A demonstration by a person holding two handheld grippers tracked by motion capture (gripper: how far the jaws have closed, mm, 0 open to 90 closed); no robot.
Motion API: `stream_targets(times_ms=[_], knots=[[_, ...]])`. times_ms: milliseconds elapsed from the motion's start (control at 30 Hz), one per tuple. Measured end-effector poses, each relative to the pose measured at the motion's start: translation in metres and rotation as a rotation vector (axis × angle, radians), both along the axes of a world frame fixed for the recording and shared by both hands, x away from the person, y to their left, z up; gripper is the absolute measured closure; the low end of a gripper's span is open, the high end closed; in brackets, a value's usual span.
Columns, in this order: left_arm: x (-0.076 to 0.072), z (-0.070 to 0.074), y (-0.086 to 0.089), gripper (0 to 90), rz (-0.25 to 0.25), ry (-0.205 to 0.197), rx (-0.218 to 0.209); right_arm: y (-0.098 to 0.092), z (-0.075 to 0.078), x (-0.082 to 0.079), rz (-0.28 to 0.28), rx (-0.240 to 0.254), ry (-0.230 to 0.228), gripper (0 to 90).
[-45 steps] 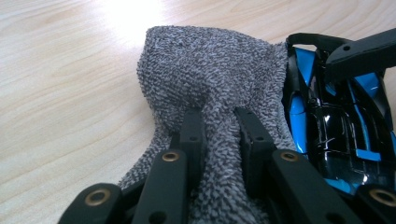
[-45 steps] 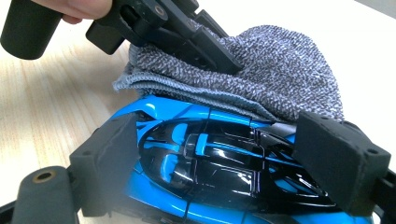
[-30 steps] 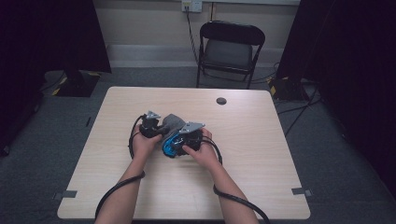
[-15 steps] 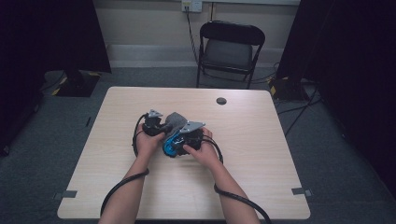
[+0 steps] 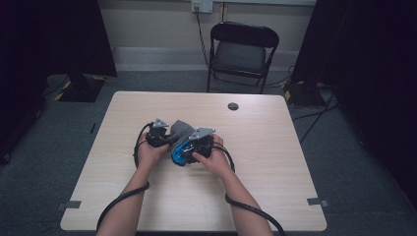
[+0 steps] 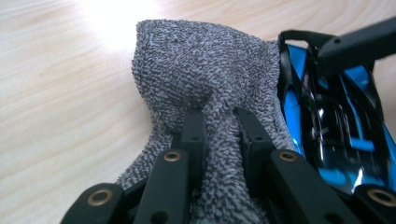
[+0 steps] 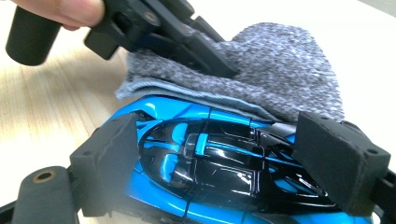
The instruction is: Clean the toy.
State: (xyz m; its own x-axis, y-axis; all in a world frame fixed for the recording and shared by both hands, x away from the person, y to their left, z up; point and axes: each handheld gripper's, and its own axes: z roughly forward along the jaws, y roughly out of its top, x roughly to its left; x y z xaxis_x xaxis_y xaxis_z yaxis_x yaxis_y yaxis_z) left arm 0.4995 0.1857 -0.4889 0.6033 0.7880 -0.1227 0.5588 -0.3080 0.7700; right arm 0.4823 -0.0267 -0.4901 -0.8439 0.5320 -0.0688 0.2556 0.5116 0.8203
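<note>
Left gripper: left of centre in the high view, held in the person's left hand, cable looping off toward the lower left. In the left gripper view its jaws are drawn close and pinch a fold of the grey cloth at the bottom centre of the frame.

Grey cloth: knitted or terry texture, bunched at the centre of the high view between the two grippers, resting on the counter and lying against the upper side of the toy car. In the right gripper view it fills the upper middle, draped along the car's far edge.

Blue and black toy car: glossy, just right of the cloth, at the centre of the high view beneath the right gripper; right edge of the left gripper view.

Right gripper: right of centre in the high view, held in the person's right hand. In the right gripper view its jaws stand wide, one pad at each end of the car, pressing on it.

Small dark round object: upper right part of the counter, well apart from the hands.

Folding chair: top centre, beyond the counter.
</note>
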Motion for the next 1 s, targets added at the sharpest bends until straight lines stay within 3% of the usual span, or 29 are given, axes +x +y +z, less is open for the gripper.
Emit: stream_targets(times_ms=[667, 1000], knots=[[-0.046, -0.001, 0.032, 75.5, 0.025, -0.005, -0.027, 0.001, 0.000, -0.001, -0.005, 0.003, -0.002, 13.7], [-0.071, -0.001, 0.044, 75.6, 0.014, 0.001, -0.033, 0.002, 0.000, -0.002, -0.005, 0.001, -0.003, 13.7]])
